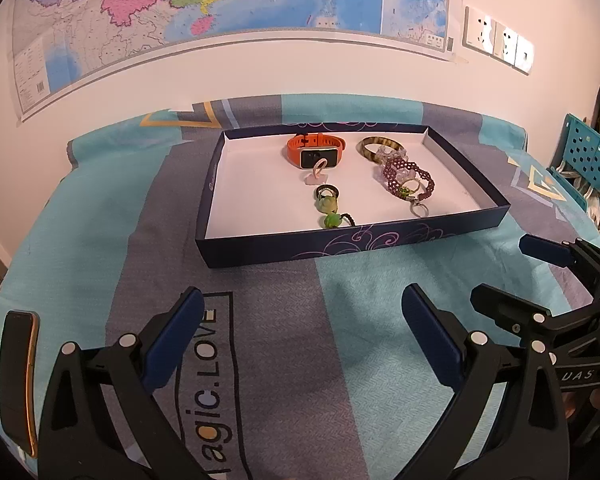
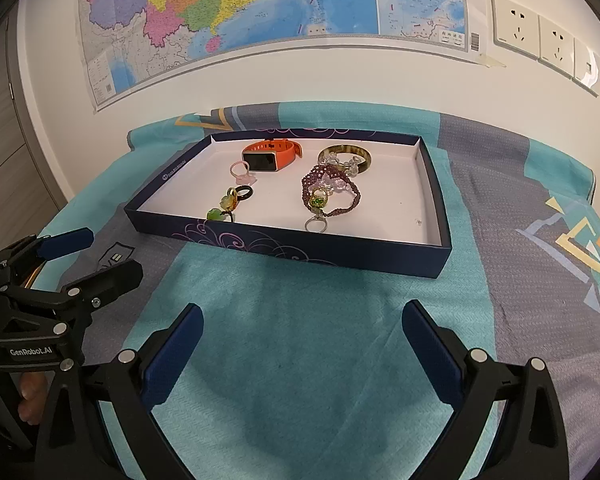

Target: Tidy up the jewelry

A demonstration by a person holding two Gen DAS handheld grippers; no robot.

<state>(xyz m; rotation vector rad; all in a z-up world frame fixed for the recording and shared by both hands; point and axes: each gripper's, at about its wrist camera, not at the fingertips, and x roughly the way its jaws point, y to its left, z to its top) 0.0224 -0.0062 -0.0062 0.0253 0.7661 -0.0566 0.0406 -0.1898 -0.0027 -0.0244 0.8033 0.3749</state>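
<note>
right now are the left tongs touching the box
Apart. The left wrist view shows the open left tongs over the bedsheet, with a strip of fabric between them and the navy box.

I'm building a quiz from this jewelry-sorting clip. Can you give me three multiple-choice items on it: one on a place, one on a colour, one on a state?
1. Where does the watch lie?
A. In the box, near its far wall
B. On the bedsheet in front of the box
C. Between the jaws of a gripper

2. What colour is the watch strap?
A. Green
B. Orange
C. White

3. How do both grippers stand?
A. Both shut on rings
B. One open, one shut on a bracelet
C. Both open and empty

Answers:
1. A, it sits inside the box by the back edge.
2. B, the band is bright orange in both views.
3. C, the left gripper and right gripper show wide jaws with only the bedsheet between them.
</note>
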